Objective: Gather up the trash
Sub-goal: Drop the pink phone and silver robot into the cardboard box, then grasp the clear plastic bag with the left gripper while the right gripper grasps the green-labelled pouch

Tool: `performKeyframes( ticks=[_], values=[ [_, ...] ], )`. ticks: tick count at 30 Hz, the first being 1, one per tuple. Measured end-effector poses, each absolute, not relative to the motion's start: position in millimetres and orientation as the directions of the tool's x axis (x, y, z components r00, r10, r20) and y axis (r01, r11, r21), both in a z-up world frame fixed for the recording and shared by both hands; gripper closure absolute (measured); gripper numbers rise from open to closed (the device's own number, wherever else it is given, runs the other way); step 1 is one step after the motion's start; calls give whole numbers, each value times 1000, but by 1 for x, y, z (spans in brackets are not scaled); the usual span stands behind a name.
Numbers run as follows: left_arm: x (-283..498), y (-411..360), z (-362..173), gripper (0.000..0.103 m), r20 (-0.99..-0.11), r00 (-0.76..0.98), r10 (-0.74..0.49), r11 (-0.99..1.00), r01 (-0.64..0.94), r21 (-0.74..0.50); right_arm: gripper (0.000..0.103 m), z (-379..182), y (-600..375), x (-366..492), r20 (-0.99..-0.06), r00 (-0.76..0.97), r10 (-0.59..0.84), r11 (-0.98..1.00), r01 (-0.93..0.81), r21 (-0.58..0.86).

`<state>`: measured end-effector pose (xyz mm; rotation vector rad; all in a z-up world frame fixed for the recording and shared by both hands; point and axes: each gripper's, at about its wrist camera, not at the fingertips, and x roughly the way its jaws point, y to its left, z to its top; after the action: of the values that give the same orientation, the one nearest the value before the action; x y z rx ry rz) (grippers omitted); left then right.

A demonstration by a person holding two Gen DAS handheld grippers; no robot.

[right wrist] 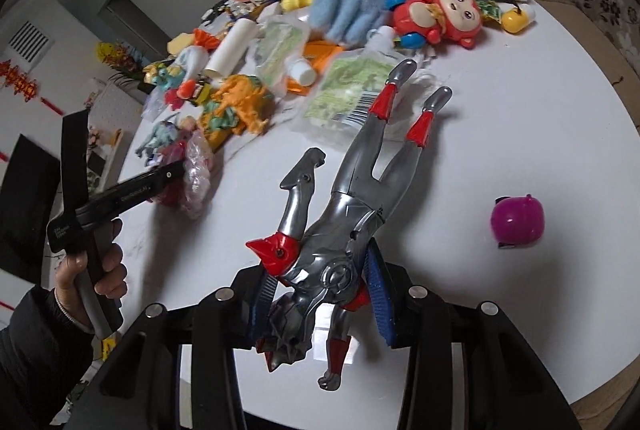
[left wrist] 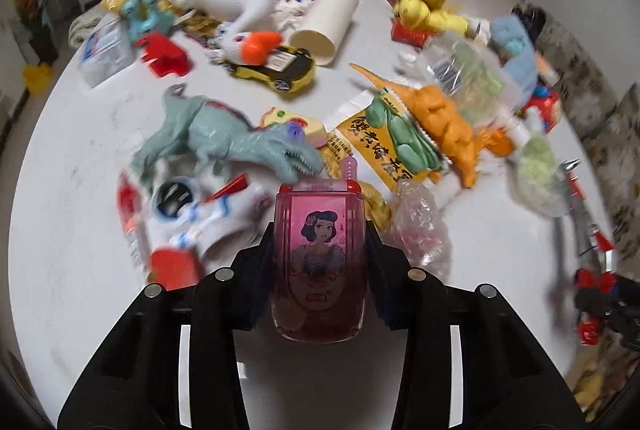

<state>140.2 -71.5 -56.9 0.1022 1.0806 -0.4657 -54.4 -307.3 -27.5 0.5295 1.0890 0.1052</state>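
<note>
Two grippers are both loaded, and neither with obvious rubbish. Nearest in the left wrist view, the left gripper (left wrist: 320, 262) is clamped on a pink toy flip phone (left wrist: 319, 262), its black fingers pressing the long sides so the picture face points up at the camera, a hold that suits carrying it clear of the heap. In the right wrist view, the right gripper (right wrist: 322, 294) grips a silver and red action figure (right wrist: 352, 206) across the chest between blue ribbed pads (right wrist: 378, 300), head towards the camera and legs pointing away over the white round table (right wrist: 520, 134); taking it at the torso keeps the long body balanced. Just past the phone lie a crumpled clear plastic bag (left wrist: 418, 226) and a yellow snack wrapper (left wrist: 376, 146), likely the real trash, wedged among a grey-blue dinosaur (left wrist: 236, 138) and an orange dinosaur (left wrist: 444, 118). Farther back sit a cardboard tube (left wrist: 326, 24) and a yellow toy car (left wrist: 280, 70). Lifting toys first probably frees the wrappers underneath.
</note>
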Motion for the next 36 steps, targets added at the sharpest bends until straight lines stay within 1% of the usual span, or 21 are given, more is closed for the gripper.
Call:
performKeyframes(
  ticks=[2,4,6,10,13,19,24,25,26,27,28,29,31,34,36],
  values=[
    [118,-62,-33,62,-846,421,-326,891,437,-126,61,-19,-306,-58,-805,480,350,869,154,469],
    [97,-51,-12,62,-826,438,-355,879,457,-136,61,-5,-304,-65,-783,492,380,865,111,489],
    [61,-39,18,62,-800,460,-384,859,496,-126,61,10,-302,-75,-764,497,412,861,62,505],
    [2,-30,46,62,-788,427,-444,803,580,-137,61,34,-296,-104,-724,473,501,840,-64,539],
    [-37,-30,40,62,-819,355,-451,762,631,-146,61,38,-285,-128,-731,394,557,826,-175,535],
    [-101,-38,-9,62,-893,179,-412,708,680,-190,61,16,-260,-176,-771,173,613,761,-391,518],
    [-131,-48,-49,62,-922,74,-381,670,709,-220,61,-21,-247,-205,-784,5,620,697,-461,549],
    [-133,-51,-61,53,-930,55,-362,674,705,-221,60,-31,-245,-206,-791,-13,612,697,-464,547],
    [-133,-53,-75,39,-941,32,-338,682,697,-221,57,-49,-242,-207,-808,-28,588,710,-460,533],
    [-132,-54,-93,18,-955,31,-294,700,688,-193,45,-61,-241,-206,-815,-33,579,720,-450,529],
    [-131,-53,-104,17,-962,36,-269,709,683,-173,41,-74,-240,-203,-822,-35,569,733,-432,526],
    [-130,-52,-114,17,-966,24,-257,711,681,-172,40,-90,-241,-200,-839,-36,543,757,-410,508],
    [-125,-48,-128,17,-974,2,-227,723,670,-168,42,-99,-244,-196,-859,-33,511,787,-385,483],
    [-116,-37,-116,17,-968,14,-249,728,663,-178,42,-71,-259,-198,-851,43,524,799,-372,473],
    [-109,-32,-96,17,-958,45,-283,722,667,-182,42,-41,-275,-185,-828,143,543,811,-347,472]
  ],
)
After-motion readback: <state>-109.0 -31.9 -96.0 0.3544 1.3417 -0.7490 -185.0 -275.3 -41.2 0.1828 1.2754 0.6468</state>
